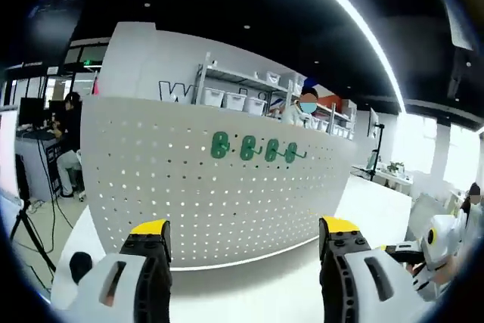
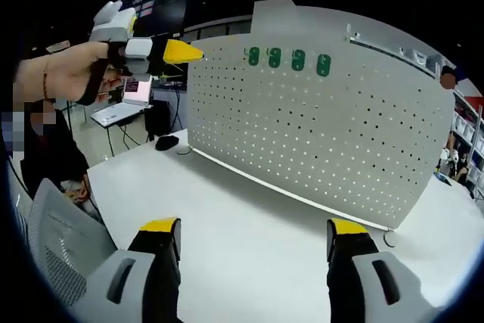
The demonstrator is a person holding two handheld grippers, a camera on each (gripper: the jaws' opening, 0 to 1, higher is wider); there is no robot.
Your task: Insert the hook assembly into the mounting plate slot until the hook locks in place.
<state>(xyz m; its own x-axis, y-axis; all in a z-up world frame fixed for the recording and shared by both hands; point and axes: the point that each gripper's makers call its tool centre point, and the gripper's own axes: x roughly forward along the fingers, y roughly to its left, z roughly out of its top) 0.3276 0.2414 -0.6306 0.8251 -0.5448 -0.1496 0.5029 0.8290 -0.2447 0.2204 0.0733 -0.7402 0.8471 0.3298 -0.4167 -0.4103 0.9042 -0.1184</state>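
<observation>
Hooks (image 1: pixel 259 149), four green ones in a row, hang high on the white pegboard (image 1: pixel 151 179) that stands upright on the white table (image 2: pixel 249 240). Seen from the left gripper view they sit right of the board's middle, near its top edge; in the right gripper view the same row (image 2: pixel 287 59) lies along the top edge too. Whether each hook is fully locked into its slots is too small to tell.

The left gripper (image 1: pixel 243 243) hangs in front of the pegboard's lower edge with its yellow-tipped jaws spread wide and nothing between them. In the right gripper view it appears again (image 2: pixel 151 51), held by a hand (image 2: pixel 64 73) up beside the pegboard's top left corner, well apart from the hooks.

The right gripper (image 2: pixel 253 238) hovers over the table in front of the pegboard, jaws also wide apart and bare.

Beside the pegboard's left end, a black mouse-like object (image 2: pixel 166 141) lies on the table, and a laptop (image 2: pixel 121 110) sits further off. Behind the pegboard, shelves with white bins (image 1: pixel 234 100) stand against the wall.
</observation>
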